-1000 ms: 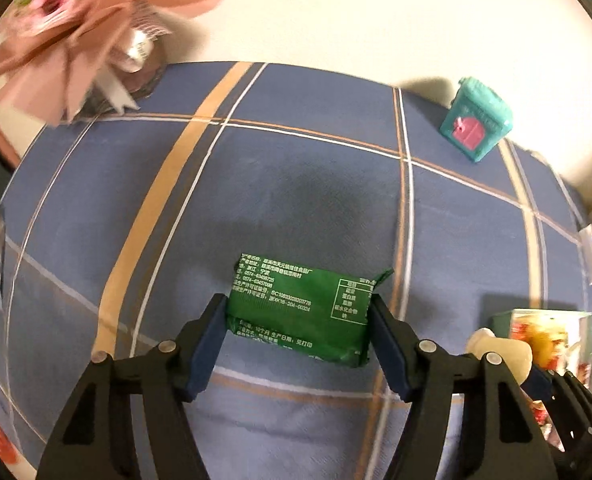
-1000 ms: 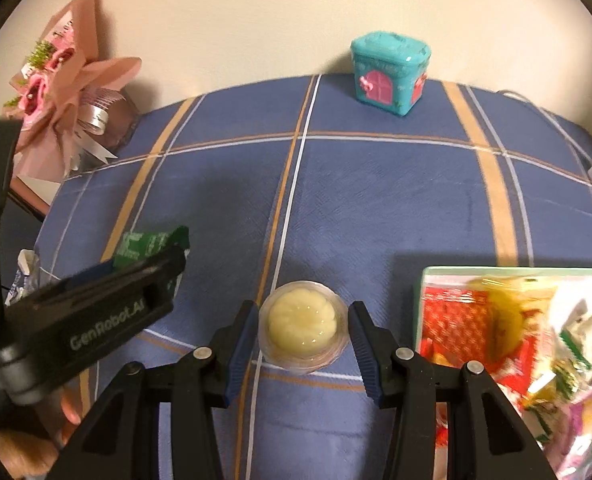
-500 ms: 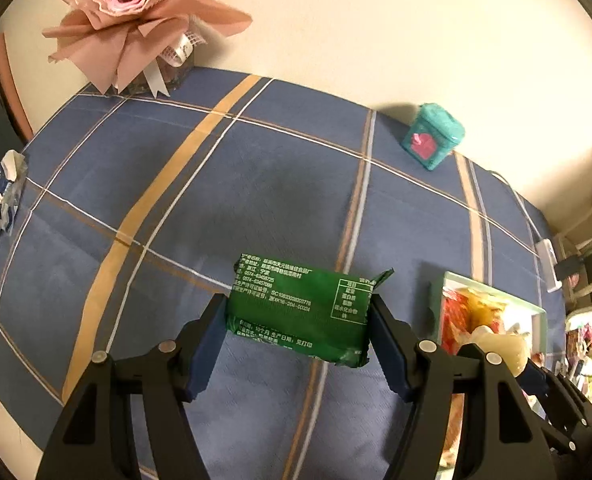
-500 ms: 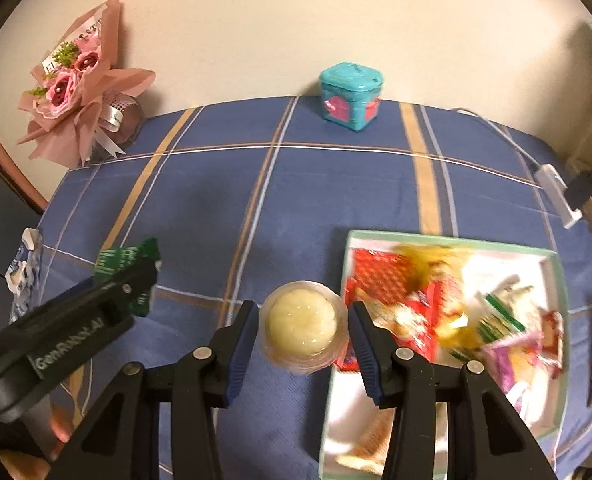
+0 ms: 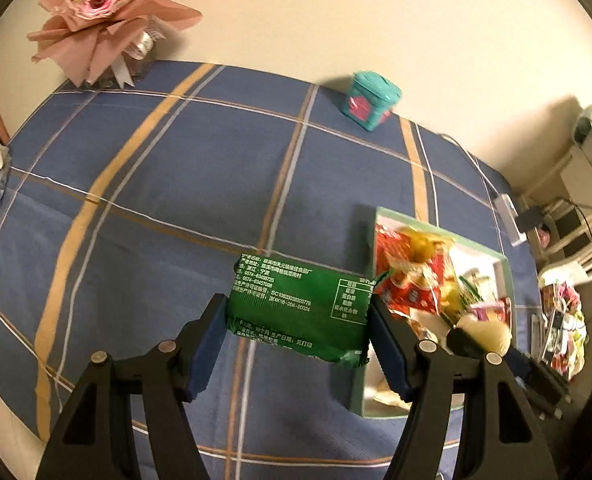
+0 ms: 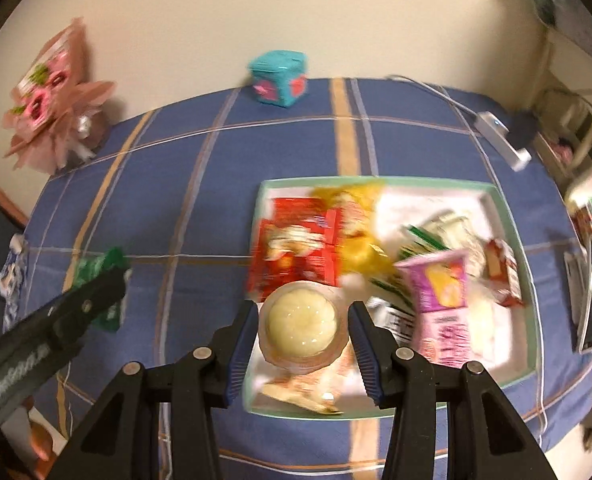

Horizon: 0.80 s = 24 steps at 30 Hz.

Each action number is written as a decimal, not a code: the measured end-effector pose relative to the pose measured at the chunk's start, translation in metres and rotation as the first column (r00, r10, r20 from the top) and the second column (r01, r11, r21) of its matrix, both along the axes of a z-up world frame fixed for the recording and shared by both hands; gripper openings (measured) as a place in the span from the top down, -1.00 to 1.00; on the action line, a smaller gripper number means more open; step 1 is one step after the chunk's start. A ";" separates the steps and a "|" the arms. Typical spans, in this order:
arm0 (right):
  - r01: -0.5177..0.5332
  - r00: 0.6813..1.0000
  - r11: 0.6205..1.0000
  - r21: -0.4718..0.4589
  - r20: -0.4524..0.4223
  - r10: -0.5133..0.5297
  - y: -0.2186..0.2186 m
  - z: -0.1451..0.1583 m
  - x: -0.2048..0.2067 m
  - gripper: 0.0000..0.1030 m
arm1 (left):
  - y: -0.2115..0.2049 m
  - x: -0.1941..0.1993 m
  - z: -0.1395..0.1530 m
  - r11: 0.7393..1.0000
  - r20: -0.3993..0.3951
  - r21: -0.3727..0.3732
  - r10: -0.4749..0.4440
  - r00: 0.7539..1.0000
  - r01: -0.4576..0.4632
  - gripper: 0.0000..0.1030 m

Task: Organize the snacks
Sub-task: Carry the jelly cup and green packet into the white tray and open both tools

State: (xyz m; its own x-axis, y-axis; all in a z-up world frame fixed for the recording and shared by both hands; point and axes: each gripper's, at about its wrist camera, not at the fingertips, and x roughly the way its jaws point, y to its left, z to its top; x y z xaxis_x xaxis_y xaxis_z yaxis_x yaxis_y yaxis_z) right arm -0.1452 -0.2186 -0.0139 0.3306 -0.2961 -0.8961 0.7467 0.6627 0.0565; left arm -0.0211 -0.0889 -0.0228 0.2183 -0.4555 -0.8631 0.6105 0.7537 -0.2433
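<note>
My left gripper (image 5: pixel 298 320) is shut on a green snack packet (image 5: pixel 296 304), held above the blue plaid tablecloth just left of a pale green tray (image 5: pixel 506 276). My right gripper (image 6: pixel 302 330) is shut on a clear jelly cup (image 6: pixel 300 326) with pale yellow filling, held over the near left part of the same tray (image 6: pixel 534 320). Several snack packets fill the tray, among them a red bag (image 6: pixel 296 256) and a pink one (image 6: pixel 442 280). In the right wrist view the left gripper (image 6: pixel 95 300) shows at the left with the green packet (image 6: pixel 99 268).
A teal house-shaped box (image 6: pixel 281 78) stands at the table's far edge by the wall. A pink flower bouquet (image 5: pixel 107 20) sits at the far left corner. A white power strip (image 6: pixel 504 136) with a cable lies at the far right. Clutter (image 5: pixel 564 320) lies beyond the right edge.
Both grippers have moved to the right and risen with their snacks. The tray has come into full view, and the jelly cup is now over it instead of over bare cloth.
</note>
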 end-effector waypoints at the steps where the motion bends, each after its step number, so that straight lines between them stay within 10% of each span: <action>1: 0.014 1.000 1.000 0.003 0.001 -0.014 -0.005 -0.001 -0.005 0.04 | -0.005 -0.005 -0.002 1.000 0.000 0.006 -0.013 1.000 0.013 -0.36; 24: 0.140 0.988 0.987 0.080 0.061 -0.145 -0.064 -0.014 -0.037 0.04 | -0.084 -0.058 -0.049 0.966 -0.032 0.082 -0.244 0.969 0.246 -0.35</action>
